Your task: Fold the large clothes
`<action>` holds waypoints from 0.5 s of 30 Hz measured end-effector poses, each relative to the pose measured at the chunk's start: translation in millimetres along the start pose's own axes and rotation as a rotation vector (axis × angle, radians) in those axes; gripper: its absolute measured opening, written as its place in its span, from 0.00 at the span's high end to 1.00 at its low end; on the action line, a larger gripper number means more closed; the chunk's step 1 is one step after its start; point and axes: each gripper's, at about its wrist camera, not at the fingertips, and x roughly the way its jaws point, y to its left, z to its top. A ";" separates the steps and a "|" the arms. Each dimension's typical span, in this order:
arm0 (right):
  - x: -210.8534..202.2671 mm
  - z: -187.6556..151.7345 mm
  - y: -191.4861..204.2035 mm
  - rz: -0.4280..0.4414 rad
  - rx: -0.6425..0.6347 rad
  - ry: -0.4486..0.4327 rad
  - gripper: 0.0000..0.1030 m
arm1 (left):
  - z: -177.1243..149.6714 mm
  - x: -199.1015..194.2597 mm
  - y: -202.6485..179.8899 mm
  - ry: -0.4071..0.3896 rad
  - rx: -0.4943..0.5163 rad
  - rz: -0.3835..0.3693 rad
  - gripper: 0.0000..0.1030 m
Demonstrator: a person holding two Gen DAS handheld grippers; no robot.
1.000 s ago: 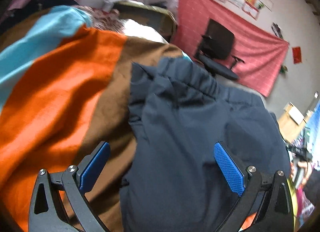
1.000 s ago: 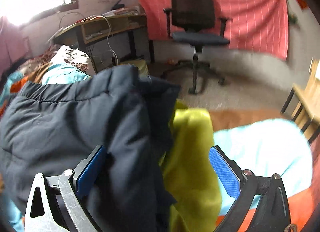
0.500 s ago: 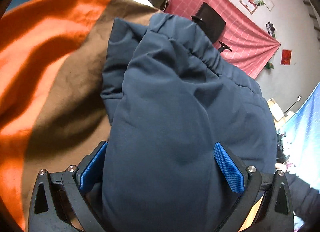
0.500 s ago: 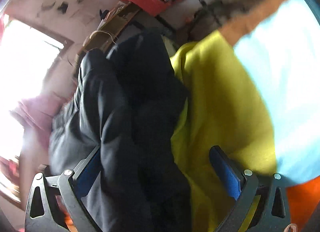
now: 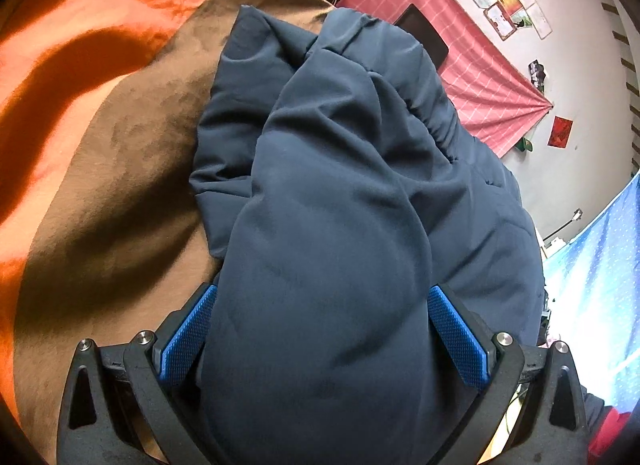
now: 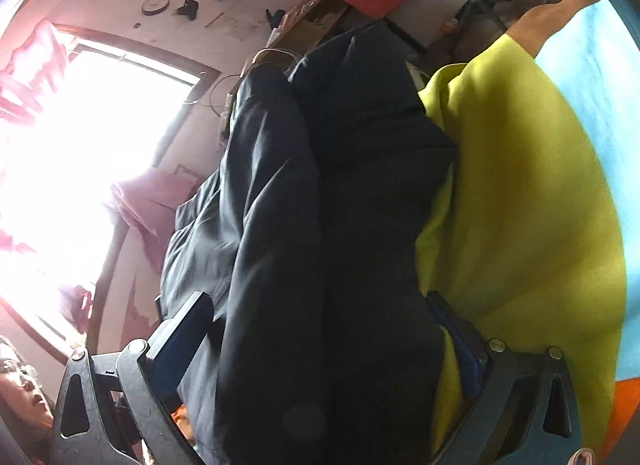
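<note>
Jacket (image 5: 332,225), dark and padded, lies bunched on the orange-and-brown blanket (image 5: 100,125) in the left wrist view; no tidy fold is evident, so most of the work appears outstanding. Left gripper (image 5: 320,337) stands spread wide, fabric bulging between its pads, not pinched. Bare blanket to the left offers room.

Right wrist view: right gripper (image 6: 320,345) likewise gapes around the jacket (image 6: 340,225). Yellow garment (image 6: 520,205) presses against its right side, crowding that edge.
</note>
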 end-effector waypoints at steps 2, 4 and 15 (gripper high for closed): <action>2.3 -0.1 3.1 0.008 -0.020 0.009 0.00 | 3.7 1.1 0.7 0.003 -0.010 -0.009 0.01; 2.7 -1.1 6.7 0.003 -0.035 0.014 0.00 | -2.2 5.5 0.0 0.008 -0.013 -0.008 0.01; 32.3 -9.3 67.1 -0.289 -0.292 0.075 0.00 | -14.0 3.7 6.6 -0.005 0.021 0.022 0.01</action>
